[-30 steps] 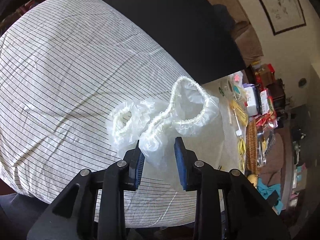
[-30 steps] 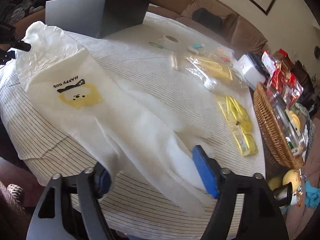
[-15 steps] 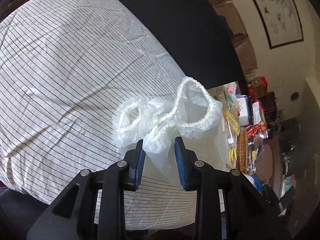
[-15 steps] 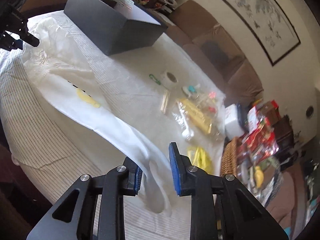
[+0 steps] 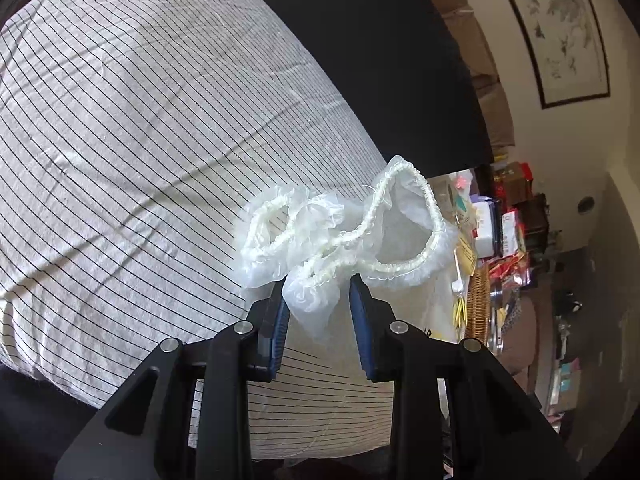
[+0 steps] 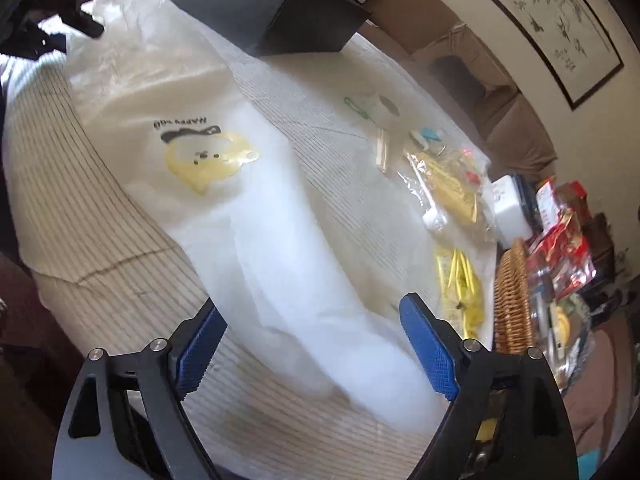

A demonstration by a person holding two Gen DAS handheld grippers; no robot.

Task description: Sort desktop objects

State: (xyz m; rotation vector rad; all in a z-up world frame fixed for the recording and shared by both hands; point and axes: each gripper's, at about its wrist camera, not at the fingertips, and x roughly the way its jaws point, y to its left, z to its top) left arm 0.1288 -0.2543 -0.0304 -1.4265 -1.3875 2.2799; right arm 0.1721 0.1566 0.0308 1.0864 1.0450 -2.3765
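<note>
Between left fingers hangs clamped plastic cover; right fingers spread round bag.

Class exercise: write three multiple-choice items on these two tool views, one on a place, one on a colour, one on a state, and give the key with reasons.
1. Where is the wicker basket?
A. at the table's right edge
B. on the dark box
C. under the bag

2. What colour is the dog print on the white plastic bag?
A. red
B. yellow
C. green

3. What state is the right tool in?
A. open
B. shut on the bag
C. shut on a pen

Key: A, the wicker basket stands at the right edge; B, the white plastic bag shows yellow; A, the right tool has its pads spread wide.
</note>
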